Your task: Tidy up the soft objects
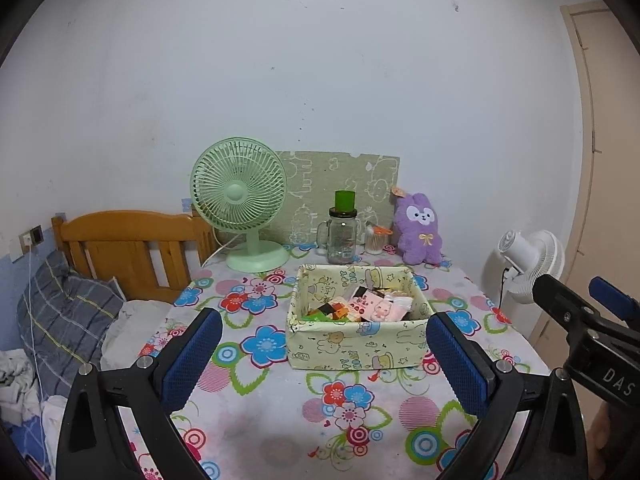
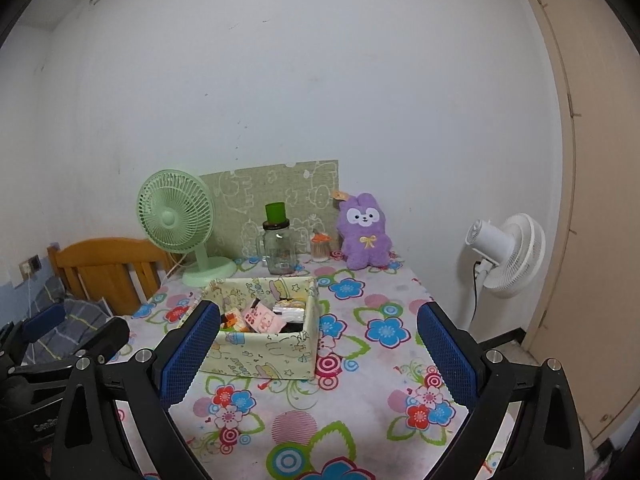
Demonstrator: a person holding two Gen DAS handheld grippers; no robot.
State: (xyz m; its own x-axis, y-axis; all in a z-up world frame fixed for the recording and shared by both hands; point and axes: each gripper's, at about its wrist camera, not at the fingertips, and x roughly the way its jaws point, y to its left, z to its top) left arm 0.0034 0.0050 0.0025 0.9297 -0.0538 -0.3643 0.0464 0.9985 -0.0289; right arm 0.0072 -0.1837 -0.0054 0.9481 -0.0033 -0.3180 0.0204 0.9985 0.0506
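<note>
Left tool [image 1: 324, 354] and right tool [image 2: 318, 346]: wide open, empty; purple plush [image 1: 418, 228] upright at worktop [image 1: 280, 400] far edge

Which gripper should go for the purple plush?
Right, probably. The purple plush sits at the table's far right, nearer the right gripper. The left gripper faces the fabric box. Both are open and empty.

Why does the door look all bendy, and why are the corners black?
Left wrist view: the fisheye lens curves the door near the edge, the black corners are the lens rim, and the purple plush bunny in the middle looks sharp and evenly lit. Right wrist view: the door bows the same way, with dark corners and no harsh glare.
</note>
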